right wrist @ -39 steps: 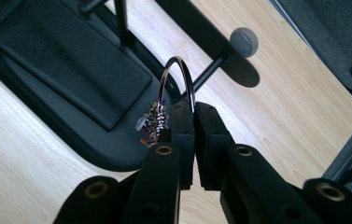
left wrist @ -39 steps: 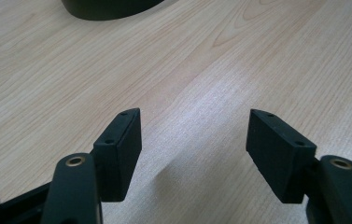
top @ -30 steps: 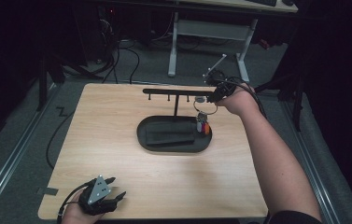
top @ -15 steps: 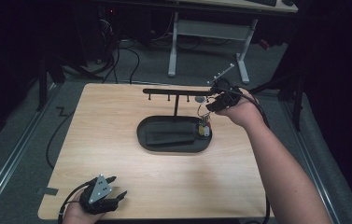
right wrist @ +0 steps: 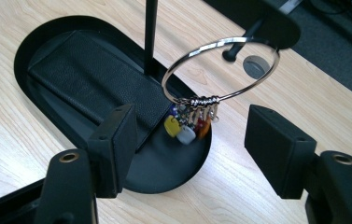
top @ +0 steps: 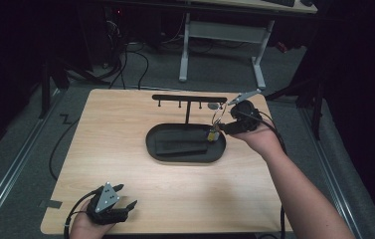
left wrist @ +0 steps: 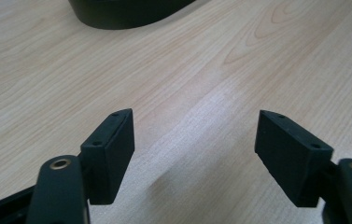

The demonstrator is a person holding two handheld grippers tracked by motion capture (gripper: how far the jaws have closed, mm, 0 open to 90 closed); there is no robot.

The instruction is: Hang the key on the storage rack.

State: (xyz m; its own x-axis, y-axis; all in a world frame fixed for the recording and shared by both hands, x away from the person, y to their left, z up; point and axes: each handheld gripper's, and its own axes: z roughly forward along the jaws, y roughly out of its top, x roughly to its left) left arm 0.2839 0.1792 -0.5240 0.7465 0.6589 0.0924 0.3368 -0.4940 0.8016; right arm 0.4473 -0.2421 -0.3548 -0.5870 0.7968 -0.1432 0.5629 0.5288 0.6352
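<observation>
A black stand has an oval tray base (top: 153,147) and a hook bar (top: 190,98) on a post. A metal key ring (right wrist: 220,70) hangs from the bar's rightmost peg (right wrist: 232,53), and its small coloured tags (right wrist: 187,127) dangle over the tray's right end. My right gripper (right wrist: 190,114) is open just short of the ring, with a jaw on either side of the tags and touching nothing. In the high view it (top: 225,124) sits right of the ring (top: 218,115). My left gripper (top: 128,195) rests open at the table's near left corner over bare wood (left wrist: 194,114).
A flat black leather pad (right wrist: 94,79) lies in the tray (right wrist: 173,179). The wooden table (top: 125,124) is bare around the stand. Behind it are a white-legged desk (top: 222,30), cables on the floor (top: 140,55), and dark surroundings.
The right hand and gripper have drawn back toward the near side, away from the bar. The key ring stays hanging on its peg. The left gripper has not moved.
</observation>
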